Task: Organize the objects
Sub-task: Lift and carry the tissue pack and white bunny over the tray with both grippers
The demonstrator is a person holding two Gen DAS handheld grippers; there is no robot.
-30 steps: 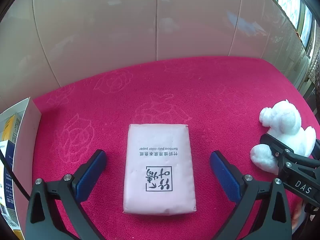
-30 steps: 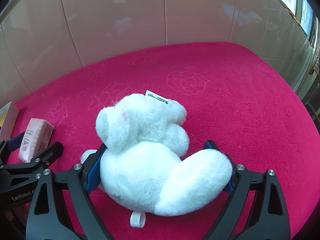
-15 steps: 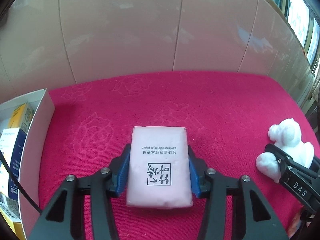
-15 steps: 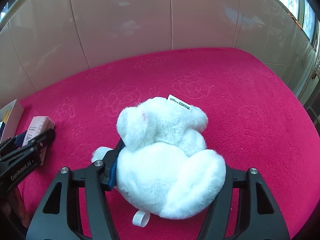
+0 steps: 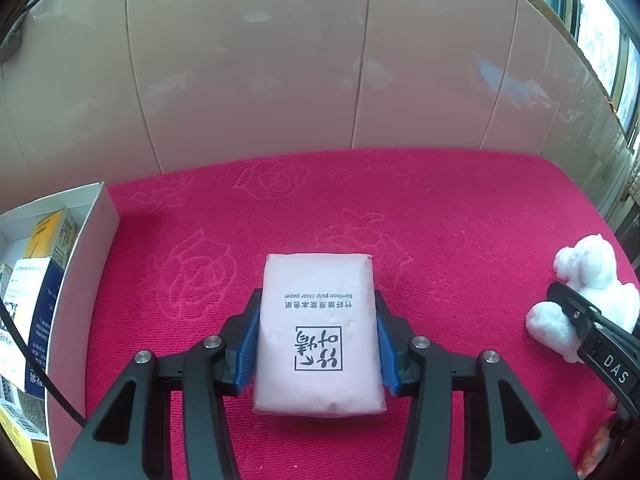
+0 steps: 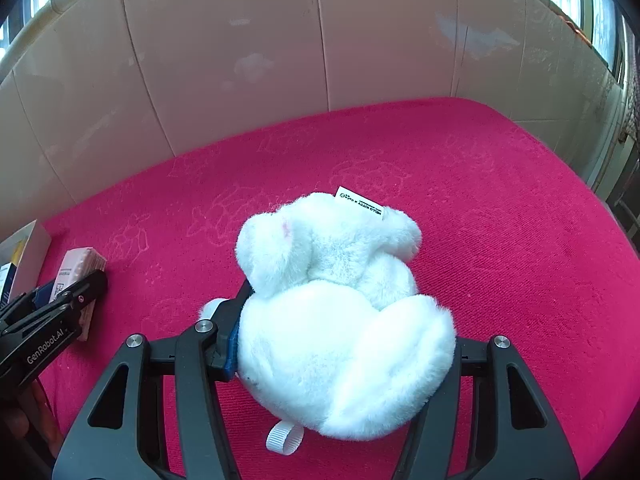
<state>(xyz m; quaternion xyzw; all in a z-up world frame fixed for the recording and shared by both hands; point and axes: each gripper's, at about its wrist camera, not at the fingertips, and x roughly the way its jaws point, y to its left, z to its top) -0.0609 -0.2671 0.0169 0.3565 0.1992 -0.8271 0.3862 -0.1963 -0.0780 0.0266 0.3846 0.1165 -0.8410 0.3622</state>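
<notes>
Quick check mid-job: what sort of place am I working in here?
Likely a home window seat or padded bench, not a workshop. A red rose-embossed cover lies over the surface, beige padded panels back it, and windows run along the right. A white box of cartons stands at the left.

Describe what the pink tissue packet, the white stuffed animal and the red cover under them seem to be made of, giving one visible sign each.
Pink rectangular tissue packet: likely thin matt plastic film over soft paper; its edges bulge and the print reads "Bamboo pulp color paper".
White stuffed animal: fluffy synthetic-looking plush; long fuzzy pile, sewn label.
Red cover: textile, perhaps towelling or short-pile cloth; ribbed weave with raised rose outlines.
</notes>
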